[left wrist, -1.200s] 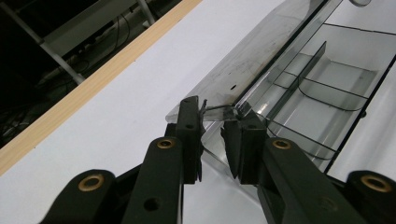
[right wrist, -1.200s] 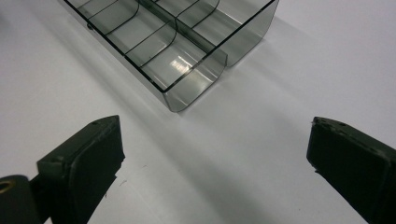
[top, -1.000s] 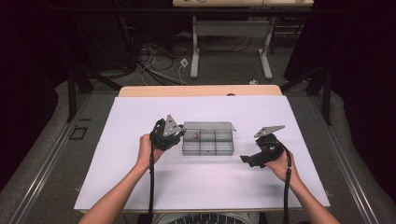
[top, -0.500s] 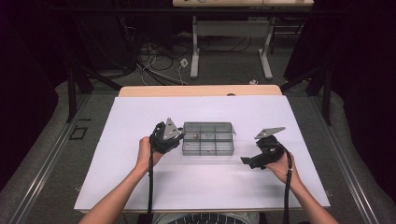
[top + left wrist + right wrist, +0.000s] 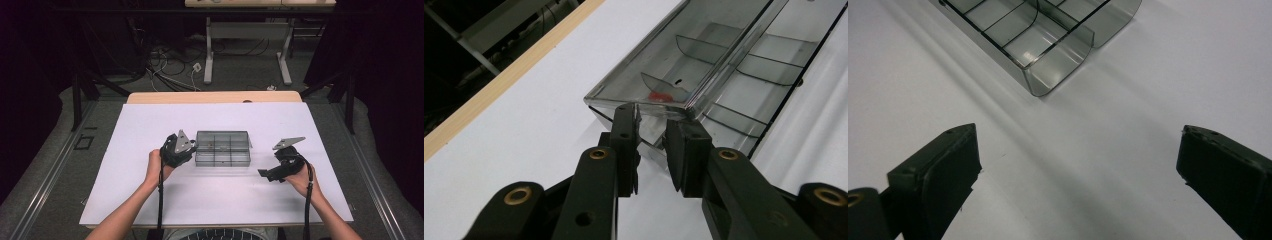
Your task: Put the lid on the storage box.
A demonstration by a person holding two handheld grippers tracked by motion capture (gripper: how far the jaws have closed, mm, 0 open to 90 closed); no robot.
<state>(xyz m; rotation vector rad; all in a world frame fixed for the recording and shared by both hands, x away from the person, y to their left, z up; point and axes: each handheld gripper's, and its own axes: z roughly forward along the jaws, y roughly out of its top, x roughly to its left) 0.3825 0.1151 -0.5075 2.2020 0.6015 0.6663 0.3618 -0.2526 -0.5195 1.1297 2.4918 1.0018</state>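
A table (image 5: 150,210) stood under the high camera, its top covered by a white sheet that ran almost to every edge. Along the far side a strip of pale wood (image 5: 215,97) showed beyond the white. Near the middle of the sheet lay a clear, smoke-tinted compartment box (image 5: 223,148), its long side parallel to the far edge, with thin dividers splitting it into small cells. One cell near the box's left end held a small red item (image 5: 659,95), perhaps a bead or a clip; it was too blurred to tell. Around the box the white surface was plain and flat.
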